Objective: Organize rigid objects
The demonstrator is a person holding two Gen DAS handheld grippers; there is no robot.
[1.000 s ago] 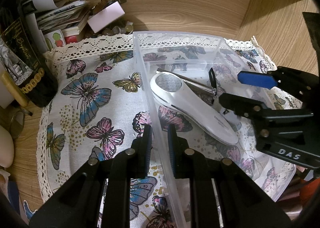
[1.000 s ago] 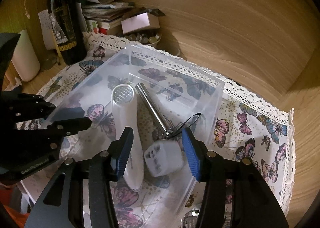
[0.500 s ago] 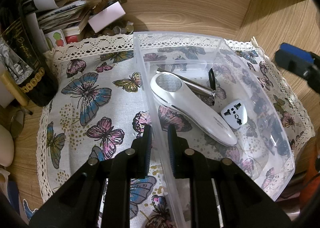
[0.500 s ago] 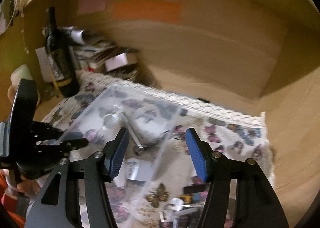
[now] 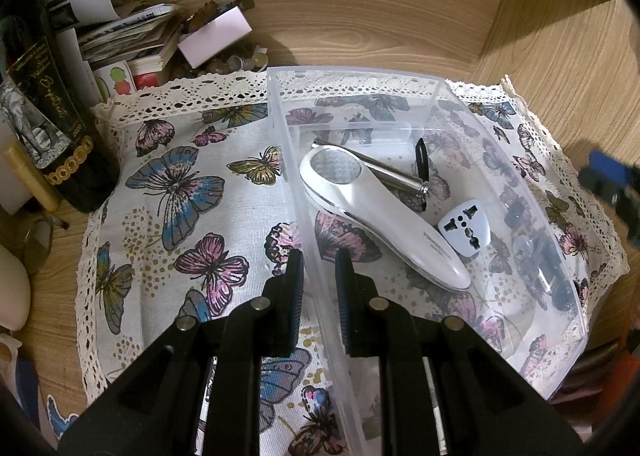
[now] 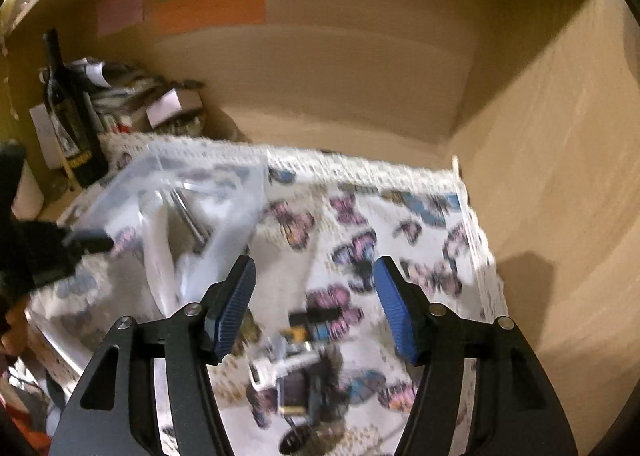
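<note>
A clear plastic bin (image 5: pixel 424 84) stands on a butterfly cloth (image 5: pixel 180 192). In it lie a white handheld device (image 5: pixel 376 212), a metal flashlight (image 5: pixel 400 176) and a white plug adapter (image 5: pixel 464 226). My left gripper (image 5: pixel 319 284) is shut on the bin's left wall. My right gripper (image 6: pixel 314 308) is open and empty, above the cloth right of the bin (image 6: pixel 208 184). Below it lie several small objects (image 6: pixel 304 356), blurred. The right gripper also shows at the right edge of the left wrist view (image 5: pixel 612 184).
A dark wine bottle (image 5: pixel 52 128) stands at the back left, with stacked papers and boxes (image 5: pixel 156 40) behind. Wooden walls close the back and right. Coloured sticky notes (image 6: pixel 208 10) hang on the back wall.
My right gripper let the white plug adapter drop into the bin, then rose and swung right, over the cloth beside the bin. The left gripper has not moved.
</note>
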